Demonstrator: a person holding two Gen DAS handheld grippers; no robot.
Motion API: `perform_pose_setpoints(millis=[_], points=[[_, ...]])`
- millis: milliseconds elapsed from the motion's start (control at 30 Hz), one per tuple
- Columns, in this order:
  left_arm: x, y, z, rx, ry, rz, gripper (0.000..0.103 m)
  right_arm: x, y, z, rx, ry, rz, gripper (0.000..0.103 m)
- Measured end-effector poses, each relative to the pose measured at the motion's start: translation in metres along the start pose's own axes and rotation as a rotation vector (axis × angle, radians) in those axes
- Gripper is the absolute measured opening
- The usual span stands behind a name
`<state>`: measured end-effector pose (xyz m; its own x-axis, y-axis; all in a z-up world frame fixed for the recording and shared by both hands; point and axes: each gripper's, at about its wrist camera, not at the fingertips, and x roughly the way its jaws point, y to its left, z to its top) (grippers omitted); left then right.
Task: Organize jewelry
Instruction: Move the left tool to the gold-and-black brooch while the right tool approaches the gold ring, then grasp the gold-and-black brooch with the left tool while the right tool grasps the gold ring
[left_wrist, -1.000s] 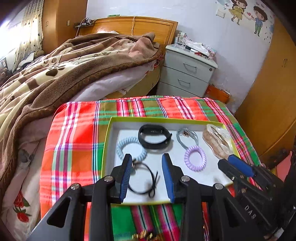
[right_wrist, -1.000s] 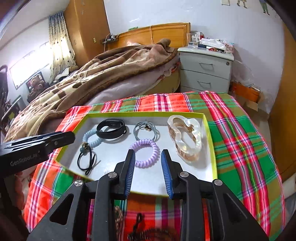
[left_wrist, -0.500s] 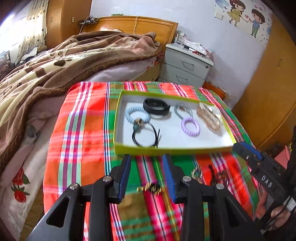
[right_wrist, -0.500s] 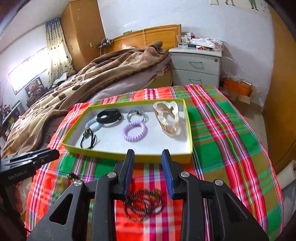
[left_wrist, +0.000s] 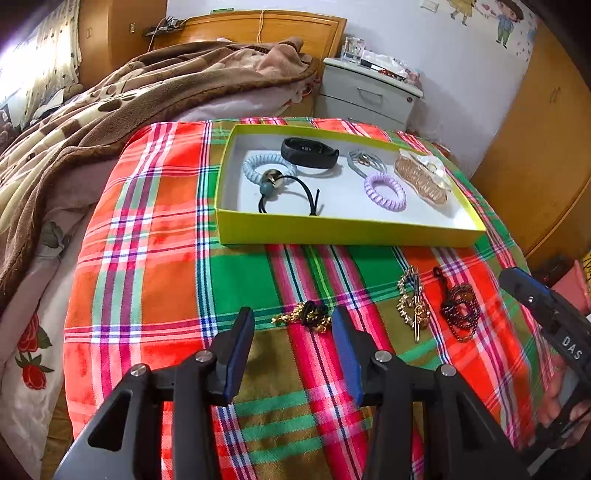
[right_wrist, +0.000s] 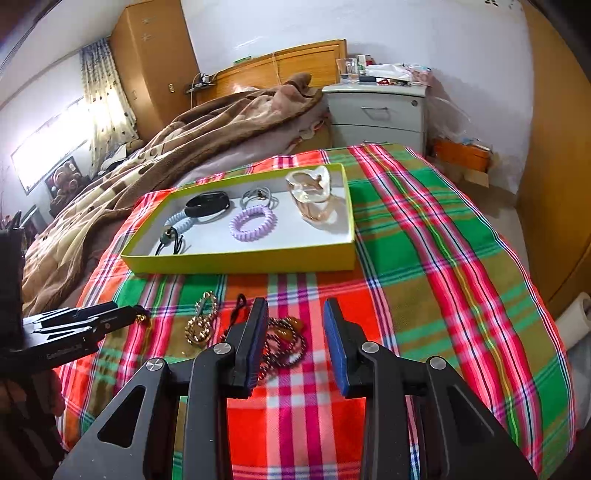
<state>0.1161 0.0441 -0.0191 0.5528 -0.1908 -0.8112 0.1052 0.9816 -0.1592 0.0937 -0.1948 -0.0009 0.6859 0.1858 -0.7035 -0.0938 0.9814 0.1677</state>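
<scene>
A shallow yellow-green box (left_wrist: 351, 233) (right_wrist: 240, 262) on the plaid cloth holds a black band (left_wrist: 309, 152), a light-blue coil tie (left_wrist: 258, 164), a black elastic with a bead (left_wrist: 284, 195), a grey tie (left_wrist: 364, 160), a purple coil tie (left_wrist: 385, 191) (right_wrist: 253, 223) and a clear hair claw (left_wrist: 421, 173) (right_wrist: 314, 192). On the cloth in front lie a gold-and-black chain piece (left_wrist: 306, 316), a gold chain (left_wrist: 412, 304) (right_wrist: 201, 325) and a dark beaded bracelet (left_wrist: 460, 306) (right_wrist: 284, 341). My left gripper (left_wrist: 291, 328) hovers over the chain piece, jaws opening, nothing pinched. My right gripper (right_wrist: 295, 325) is open above the beaded bracelet.
A plaid cloth (left_wrist: 166, 266) covers the surface. A bed with a brown blanket (left_wrist: 110, 103) lies to the left, a grey nightstand (left_wrist: 369, 96) behind, wooden wardrobes (left_wrist: 546, 147) to the right. A white roll (right_wrist: 576, 321) lies on the floor at the right.
Both grippers drew back from over the box toward the near side of the cloth and sank. The loose chains and beaded bracelet came into view. The left jaws spread wider.
</scene>
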Motion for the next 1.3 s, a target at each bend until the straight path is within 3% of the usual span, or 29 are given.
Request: perform_pose_setpoints(millis=[433, 567, 733, 967, 1300], points=[[0.015, -0.014, -0.003, 0.053, 0.012, 0.053, 0.045, -0.003, -0.001, -0.001, 0.0, 0.0, 0.005, 0.032], [0.015, -0.013, -0.004, 0.065, -0.003, 0.085, 0.033, -0.001, 0.003, -0.003, -0.011, 0.007, 0.011, 0.032], [0.011, -0.004, -0.004, 0.031, -0.014, 0.059, 0.026, 0.006, 0.013, -0.006, -0.052, 0.023, 0.082, 0.032], [0.008, 0.003, -0.008, 0.011, -0.025, 0.046, 0.026, 0.014, 0.044, -0.012, -0.156, 0.049, 0.227, 0.032], [0.008, 0.007, -0.007, 0.006, -0.031, 0.029, 0.026, 0.042, 0.074, -0.011, -0.247, 0.108, 0.206, 0.032]])
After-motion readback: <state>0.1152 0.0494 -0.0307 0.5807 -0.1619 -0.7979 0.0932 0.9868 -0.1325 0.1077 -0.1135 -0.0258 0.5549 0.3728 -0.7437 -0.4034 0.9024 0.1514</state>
